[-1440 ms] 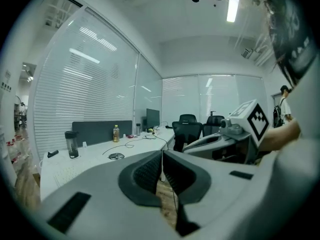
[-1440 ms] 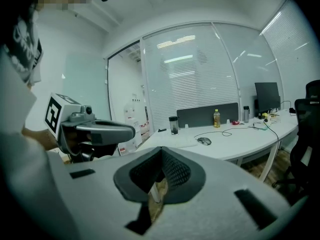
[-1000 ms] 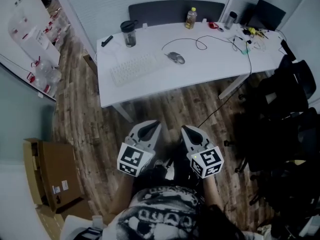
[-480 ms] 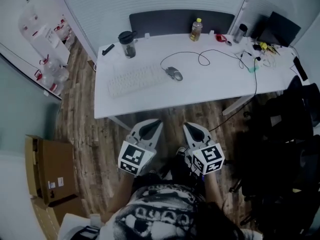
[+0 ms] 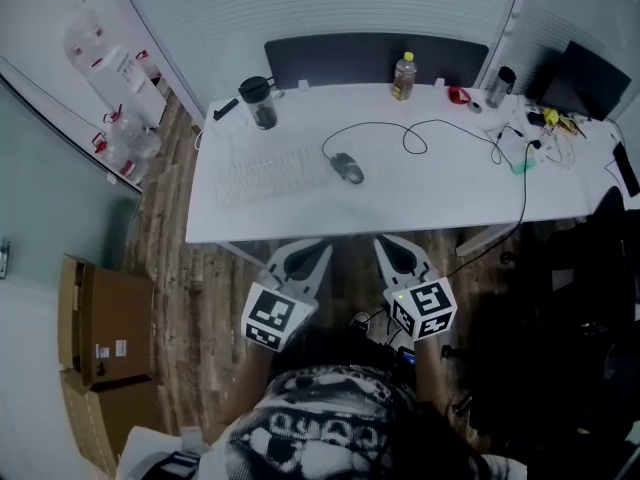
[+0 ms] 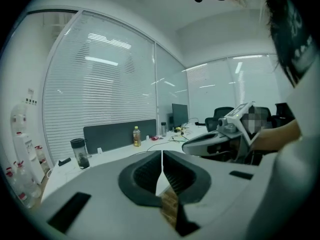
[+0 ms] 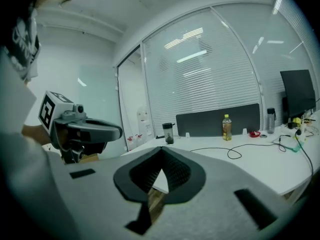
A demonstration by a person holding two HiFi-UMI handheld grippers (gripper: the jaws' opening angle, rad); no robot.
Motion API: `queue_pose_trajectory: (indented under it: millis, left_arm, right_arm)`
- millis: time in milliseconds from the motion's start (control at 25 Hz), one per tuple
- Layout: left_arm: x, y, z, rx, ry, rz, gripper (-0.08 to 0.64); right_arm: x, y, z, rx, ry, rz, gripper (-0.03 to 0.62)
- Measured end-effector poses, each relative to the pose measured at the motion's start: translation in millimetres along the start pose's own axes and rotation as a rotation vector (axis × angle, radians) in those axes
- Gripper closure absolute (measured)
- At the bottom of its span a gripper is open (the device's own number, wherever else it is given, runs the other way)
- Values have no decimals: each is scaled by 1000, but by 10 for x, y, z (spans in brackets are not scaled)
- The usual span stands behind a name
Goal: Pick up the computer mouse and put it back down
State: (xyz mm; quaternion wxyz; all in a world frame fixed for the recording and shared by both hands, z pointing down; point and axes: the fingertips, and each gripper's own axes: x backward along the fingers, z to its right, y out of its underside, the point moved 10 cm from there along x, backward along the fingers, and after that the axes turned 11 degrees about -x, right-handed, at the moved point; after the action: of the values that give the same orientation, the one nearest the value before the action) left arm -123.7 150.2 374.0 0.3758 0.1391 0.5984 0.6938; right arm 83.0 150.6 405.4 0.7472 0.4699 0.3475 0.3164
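What a spot: the computer mouse [image 5: 348, 168] showed from the head view alone. In both gripper views you had it tucked out of sight behind the grippers' own grey bodies, and the keyboard [image 5: 272, 176] with it. Your left gripper [image 5: 318, 248] and right gripper [image 5: 386, 244] covered your hands, and your shirt [image 5: 320, 428] swallowed most of both forearms. The desk [image 5: 440, 183] ran off the picture's right edge at its right end. At its far right corner, a tangle of small bits [image 5: 545, 123] was too small to name. Beside that end, black shapes [image 5: 570, 348] merged, too dark to separate.
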Motion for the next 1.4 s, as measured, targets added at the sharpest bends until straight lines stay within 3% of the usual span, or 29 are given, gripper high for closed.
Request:
queue_pose_trajectory:
  millis: [400, 640, 960, 1400]
  left_arm:
    - [-8, 98, 36, 29, -107, -102, 554]
    - [-27, 228, -27, 49, -109, -158, 554]
    - [-435, 236, -337, 38, -37, -123, 554]
    - [-1152, 287, -1257, 18, 29, -86, 554]
  right_arm:
    - [-350, 123, 168, -39, -135, -71, 600]
    - [-550, 239, 141, -63, -188, -92, 598]
    - [-895, 147, 391, -63, -134, -101, 598]
    - [-1809, 138, 961, -57, -12, -201, 597]
